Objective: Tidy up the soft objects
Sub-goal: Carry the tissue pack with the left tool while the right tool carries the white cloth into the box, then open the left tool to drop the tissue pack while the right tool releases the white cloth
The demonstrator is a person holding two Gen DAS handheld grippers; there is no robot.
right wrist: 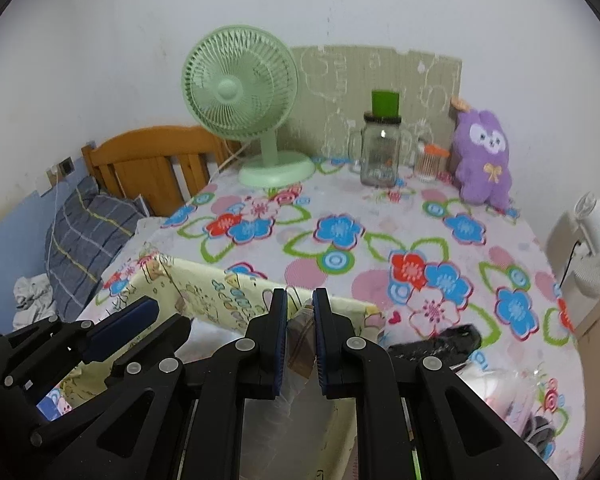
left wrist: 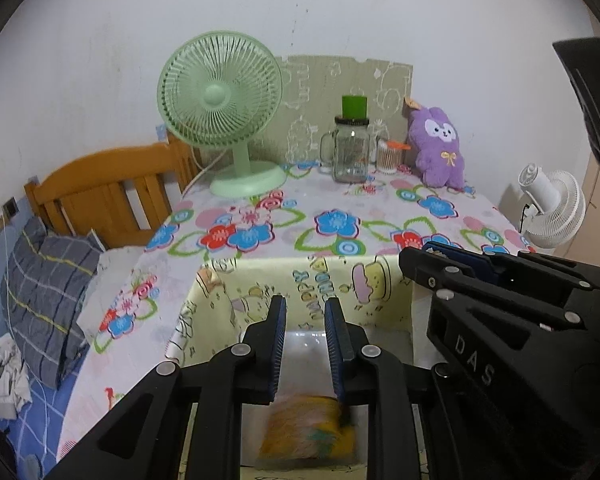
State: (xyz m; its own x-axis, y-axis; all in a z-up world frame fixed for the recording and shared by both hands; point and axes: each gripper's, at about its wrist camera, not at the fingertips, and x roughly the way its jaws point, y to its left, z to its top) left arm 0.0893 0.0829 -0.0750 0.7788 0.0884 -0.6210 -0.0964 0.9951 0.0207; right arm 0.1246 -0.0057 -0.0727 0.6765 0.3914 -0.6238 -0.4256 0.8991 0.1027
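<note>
The left hand-held gripper (left wrist: 305, 312) is hovering with its blue-padded fingers spread apart over a pale yellow cartoon-print storage box (left wrist: 300, 280) at the near edge of the desk (left wrist: 380, 208). Down inside the box, a blurry yellow-orange soft toy (left wrist: 306, 426) is lying below the fingers, and I cannot tell whether the right finger is touching it. The right hand-held gripper (right wrist: 300, 312) is sitting just to the right of the left one, its fingers drawn close on a crinkled clear plastic wrap (right wrist: 300, 344) at the box's right rim. At the far right of the floral-covered desk, a purple plush bunny (left wrist: 438, 146) is sitting upright against a cardboard panel (left wrist: 340, 80). Left of it, a cotton-swab container (left wrist: 388, 156), a glass mug jar (left wrist: 350, 150) and a green fan (left wrist: 222, 108) are standing in a row.
</note>
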